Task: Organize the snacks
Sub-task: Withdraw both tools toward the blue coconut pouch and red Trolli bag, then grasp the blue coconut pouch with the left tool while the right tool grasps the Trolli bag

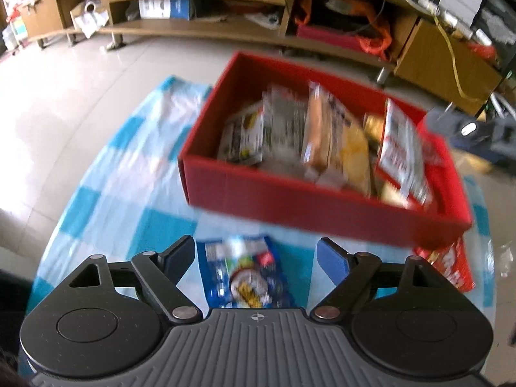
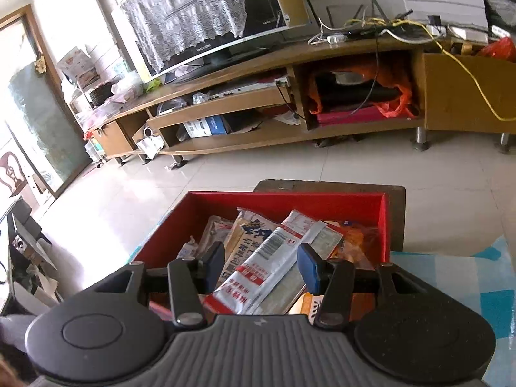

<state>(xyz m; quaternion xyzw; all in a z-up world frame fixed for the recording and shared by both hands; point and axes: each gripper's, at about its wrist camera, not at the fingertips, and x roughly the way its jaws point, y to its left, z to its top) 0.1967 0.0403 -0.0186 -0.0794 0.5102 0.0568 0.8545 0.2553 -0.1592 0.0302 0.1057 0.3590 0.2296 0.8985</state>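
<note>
The blue snack packet (image 1: pixel 246 274) lay flat on the blue-and-white checked cloth (image 1: pixel 122 174), just in front of the red box (image 1: pixel 290 193) and directly below the left gripper (image 1: pixel 256 258), whose jaws stood wide with a pad to either side of the packet and touching neither edge. The packet appeared to be a light, thin film pouch: soft, crinkly and probably slippery, with contents that might crush under a hard squeeze. A hold across its narrow width, near the middle or along a sealed edge, was judged the most secure. A red packet (image 1: pixel 448 264) lay on the cloth near the box's front right corner, well clear of the blue one. The right gripper (image 2: pixel 261 266) hung over the red box with its jaws narrowed; a long silver-and-red sachet (image 2: pixel 274 267) appeared between the pads, but contact could not be confirmed. The box already held several upright packets, leaving little free room. Its front wall stood between the blue packet and the inside, so the packet would need lifting over it. A wooden TV stand (image 2: pixel 290 96) stood well behind on the tiled floor.
</note>
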